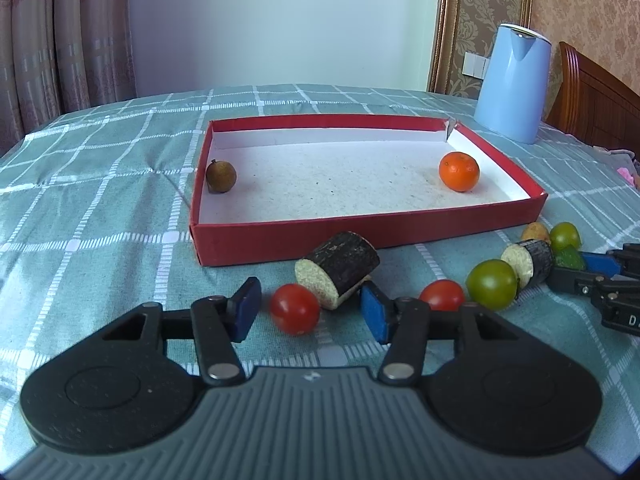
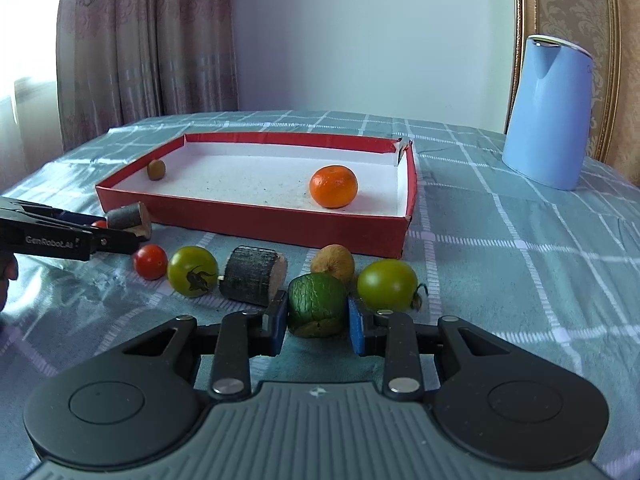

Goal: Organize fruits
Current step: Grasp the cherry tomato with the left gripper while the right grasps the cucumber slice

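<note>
Gripping a wrinkled dark-green fruit (image 2: 317, 305), the right gripper (image 2: 317, 326) has both blue pads pressed against the fruit's sides, low over the checked teal tablecloth (image 2: 520, 280). Just beyond the fruit lie a tan fruit (image 2: 333, 262), a green tomato (image 2: 387, 285) to its right and a dark cut log section (image 2: 253, 275) to its left. Further left sit a second green tomato (image 2: 193, 270) and a red tomato (image 2: 150, 261).

The left gripper (image 1: 308, 310) stands open around another red tomato (image 1: 295, 309); the left pad is clear of it, and contact at the right pad cannot be determined. A larger log section (image 1: 340, 268) lies just beyond.

The red cardboard tray (image 2: 256, 222) sits behind the row and holds an orange (image 2: 333, 186) near its right end and a small brown fruit (image 2: 156, 169) near its left wall. A blue kettle (image 2: 548, 112) stands to the far right.
</note>
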A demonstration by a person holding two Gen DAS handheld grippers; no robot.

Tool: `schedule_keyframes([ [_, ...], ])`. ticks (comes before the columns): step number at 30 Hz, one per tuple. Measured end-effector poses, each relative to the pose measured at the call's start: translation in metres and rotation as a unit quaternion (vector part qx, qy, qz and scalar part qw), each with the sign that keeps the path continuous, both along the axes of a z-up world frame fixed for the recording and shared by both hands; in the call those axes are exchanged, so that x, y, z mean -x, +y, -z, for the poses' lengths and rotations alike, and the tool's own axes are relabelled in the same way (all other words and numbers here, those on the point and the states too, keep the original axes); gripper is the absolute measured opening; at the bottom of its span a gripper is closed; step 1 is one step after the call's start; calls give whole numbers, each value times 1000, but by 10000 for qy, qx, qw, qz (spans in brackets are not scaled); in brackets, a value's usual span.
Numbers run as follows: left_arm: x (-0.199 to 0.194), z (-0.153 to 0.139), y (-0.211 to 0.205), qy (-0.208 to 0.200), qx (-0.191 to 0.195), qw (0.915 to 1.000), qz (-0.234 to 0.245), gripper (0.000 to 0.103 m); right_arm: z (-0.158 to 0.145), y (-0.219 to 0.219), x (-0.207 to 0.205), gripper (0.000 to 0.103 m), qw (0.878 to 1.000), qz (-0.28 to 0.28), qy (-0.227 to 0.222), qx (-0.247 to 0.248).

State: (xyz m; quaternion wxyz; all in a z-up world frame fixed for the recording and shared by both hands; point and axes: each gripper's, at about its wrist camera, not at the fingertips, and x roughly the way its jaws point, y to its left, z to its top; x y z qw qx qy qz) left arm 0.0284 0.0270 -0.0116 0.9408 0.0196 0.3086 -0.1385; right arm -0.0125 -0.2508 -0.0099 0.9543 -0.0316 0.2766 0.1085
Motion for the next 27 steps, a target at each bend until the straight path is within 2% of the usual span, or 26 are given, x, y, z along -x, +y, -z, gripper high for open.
schedule_keyframes([
  [2, 2, 0, 0, -21, 0, 10000, 22, 37, -1, 3, 4, 30, 9999, -6, -112, 40],
  [9, 5, 0, -1, -54, -36, 10000, -4, 35, -5, 10, 7, 30, 9995, -38, -286, 119],
  [15, 16, 0, 2, -186, -81, 9998, -61, 24, -10, 7, 5, 30, 9993, -9, -364, 62],
  [21, 22, -2, 3, -292, -79, 9995, -102, 23, -18, 7, 0, 30, 9987, 24, -506, 45],
  [27, 31, -9, 15, -522, 220, 9981, -261, 23, -25, 11, -10, 30, 9982, -2, -591, 123],
])
